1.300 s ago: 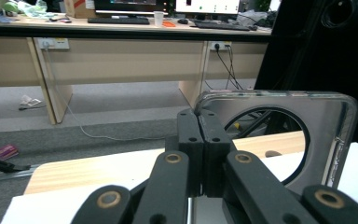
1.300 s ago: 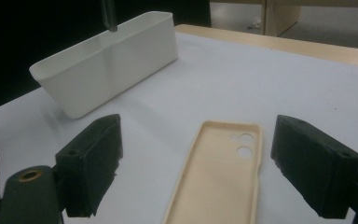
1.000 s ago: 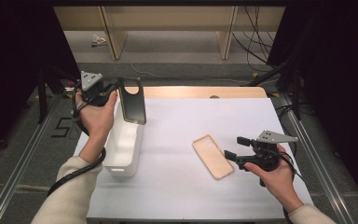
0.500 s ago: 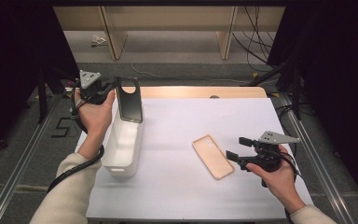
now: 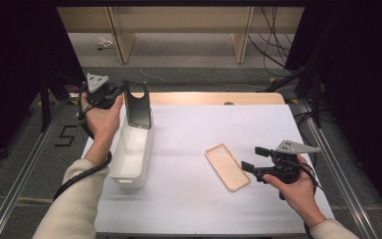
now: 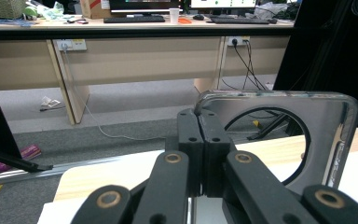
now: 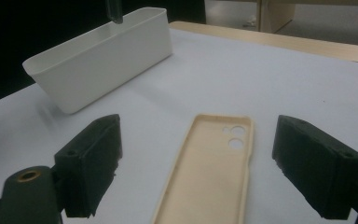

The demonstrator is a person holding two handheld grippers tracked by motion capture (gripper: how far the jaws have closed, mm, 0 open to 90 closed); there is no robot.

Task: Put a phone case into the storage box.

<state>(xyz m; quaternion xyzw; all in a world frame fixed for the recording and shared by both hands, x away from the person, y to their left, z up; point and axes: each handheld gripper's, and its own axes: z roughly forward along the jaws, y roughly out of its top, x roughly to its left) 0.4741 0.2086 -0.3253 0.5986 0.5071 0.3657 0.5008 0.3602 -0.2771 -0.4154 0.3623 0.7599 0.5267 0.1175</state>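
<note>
White bin [image 5: 132,152]: your left hand-held gripper [image 5: 121,95] held a dark phone case [image 5: 138,105] clamped above it; right hand-held gripper [image 5: 251,159] stood apart at the beige phone case [image 5: 227,167].

No legible text (anywhere here)

Bright overhead light on the white table [image 5: 189,199], dark surrounds, soft short shadows, slightly blurred close foregrounds.

White sheet [image 5: 204,199] covers tabletop, wood edge [image 5: 214,98] bare at 12. Beyond, desk w/ two wood legs [image 5: 119,40] [image 5: 241,40] on grey carpet. Paper scrap [image 5: 104,44] on floor, 11 o'clock. Cables [image 5: 273,45] at 1. Alu rail [image 5: 338,169] at 3. Desk top: keyboard [image 6: 130,19], white cup [image 6: 174,15]; socket [image 6: 72,45] under.
</note>
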